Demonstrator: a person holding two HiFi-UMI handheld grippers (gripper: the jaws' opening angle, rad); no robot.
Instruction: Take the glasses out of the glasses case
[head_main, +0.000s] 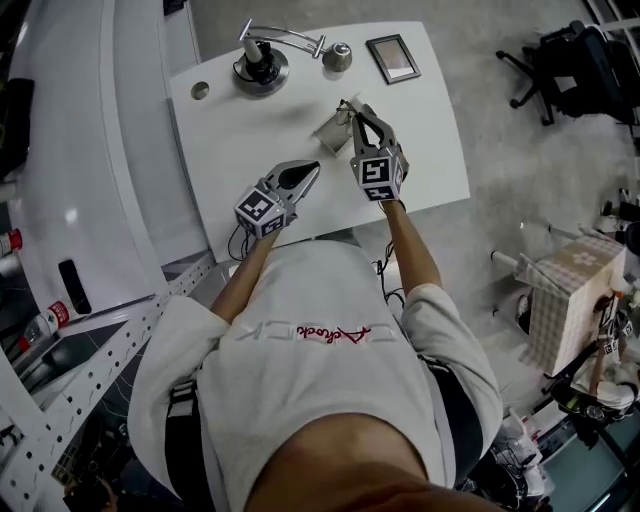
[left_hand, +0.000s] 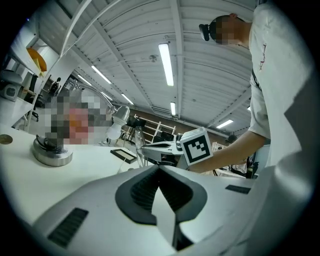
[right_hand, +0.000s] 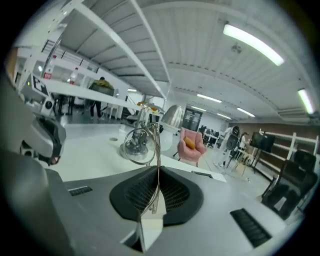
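Right gripper (right_hand: 158, 172) clamped on glasses (right_hand: 158, 150), thin wire arm between pads, lenses at 12 o'clock of jaws, above table (head_main: 420, 160). Left gripper (left_hand: 159, 169) jaws together, empty. Likely light, bendy, fragile; hold frame, not lens.

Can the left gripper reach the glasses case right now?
Probably yes: bare tabletop lies between the left gripper and the glasses case; the right gripper holds the glasses close by.
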